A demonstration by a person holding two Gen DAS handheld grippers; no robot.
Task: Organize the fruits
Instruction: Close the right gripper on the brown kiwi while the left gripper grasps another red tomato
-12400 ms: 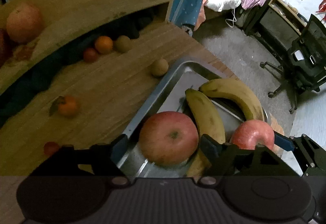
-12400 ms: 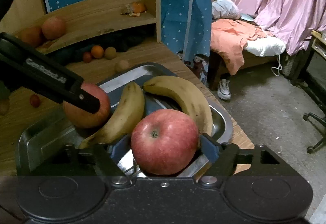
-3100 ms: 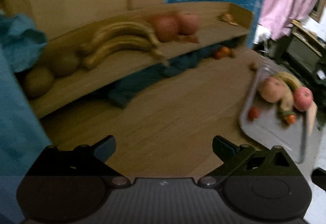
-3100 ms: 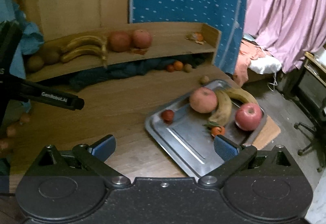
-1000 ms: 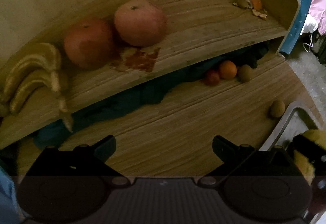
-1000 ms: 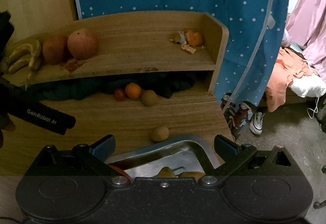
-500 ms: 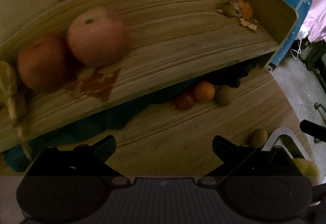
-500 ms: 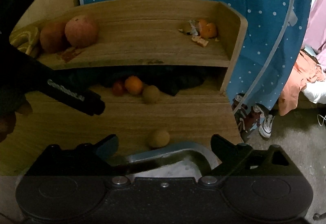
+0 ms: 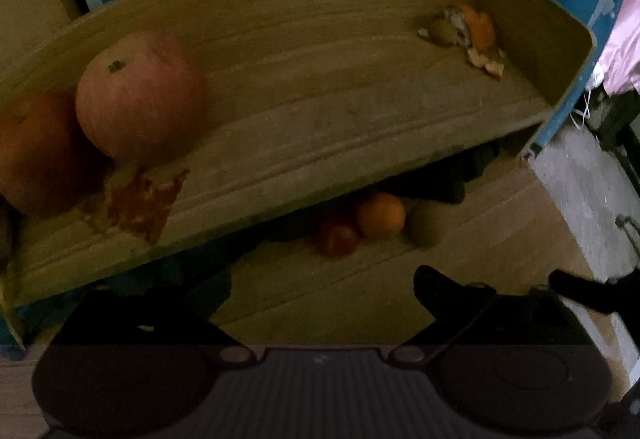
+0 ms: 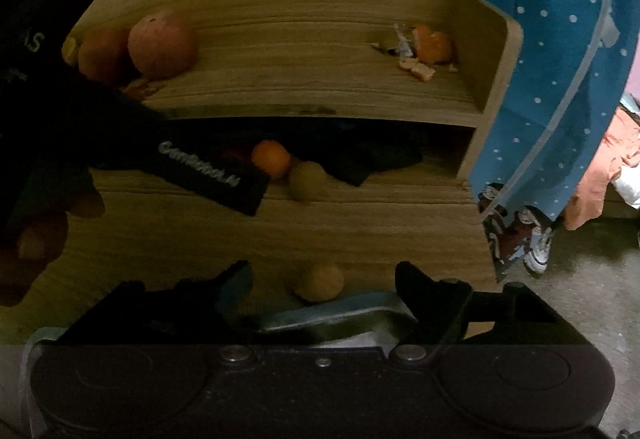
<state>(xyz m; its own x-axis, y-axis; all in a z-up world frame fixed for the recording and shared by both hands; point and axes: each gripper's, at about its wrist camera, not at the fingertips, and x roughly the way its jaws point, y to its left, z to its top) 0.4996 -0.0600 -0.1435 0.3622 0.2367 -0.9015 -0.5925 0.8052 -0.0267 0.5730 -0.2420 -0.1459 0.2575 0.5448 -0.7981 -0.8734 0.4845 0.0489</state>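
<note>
A: So, which step is this?

B: A reach, I'd judge. Both tools head for the loose fruit by the wooden shelf. The left gripper has its fingers spread with nothing between them, and it points at the cluster tucked under the shelf's front edge: an orange, a small red fruit touching it, and a brownish round fruit just beside.

A: And the other one?

B: The right gripper is spread too, empty, low over the corner of the metal tray. A tan round fruit sits on the tabletop in front of the shelf, just beyond the tray's rim and framed between the fingers.

A: What is already on the shelf?

B: Two apples at its left end, touching each other, and some peel scraps in its right corner. They look like leftovers.

A: What does the next move call for?

B: Probably each tool eases forward until a fruit lies between the fingers, then closes gently; round fruit rolls away if nudged. The cluster under the shelf is tight and dim, so the left should single out one piece, likely the orange, without knocking its neighbours deeper under the shelf.
</note>
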